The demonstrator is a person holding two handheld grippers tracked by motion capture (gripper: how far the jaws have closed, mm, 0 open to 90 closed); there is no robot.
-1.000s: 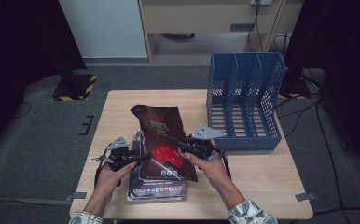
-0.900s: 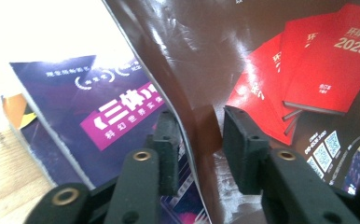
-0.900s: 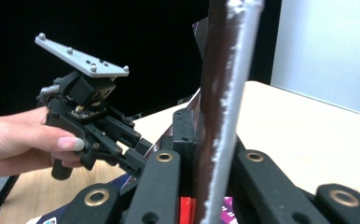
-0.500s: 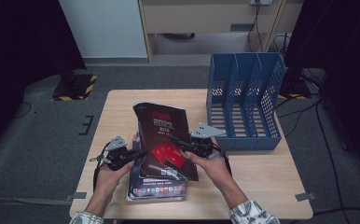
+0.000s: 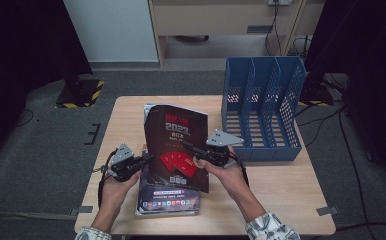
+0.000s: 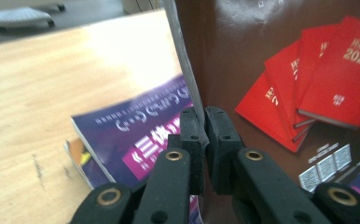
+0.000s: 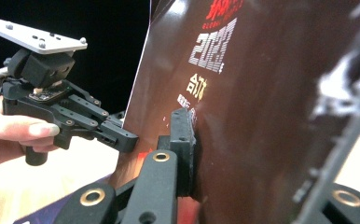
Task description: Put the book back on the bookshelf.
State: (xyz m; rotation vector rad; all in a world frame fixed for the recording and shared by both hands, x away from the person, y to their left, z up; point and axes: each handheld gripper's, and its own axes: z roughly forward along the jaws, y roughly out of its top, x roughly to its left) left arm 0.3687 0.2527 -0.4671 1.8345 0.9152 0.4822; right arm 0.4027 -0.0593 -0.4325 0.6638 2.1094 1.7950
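Both hand-held grippers are clamped on the same dark red booklet (image 5: 177,147): the left hand-held gripper (image 5: 142,162) has just been closing and now pinches the booklet's left edge, as the left gripper view shows with the edge between its pads (image 6: 193,135), while the right hand-held gripper (image 5: 197,152) grips the right edge from the opposite side. Two grips on opposite edges likely keep the thin, floppy booklet from bending while it is raised. It stands lifted over the near middle of the counter (image 5: 281,195), its cover facing the person, its long axis running from the near edge up toward the far edge, tilted slightly. Beneath it, a purple magazine (image 5: 166,200) lies flat on a small stack near the counter's near edge. Farther off, at the far right corner, stands a blue file rack (image 5: 261,110), probably the booklet's destination.
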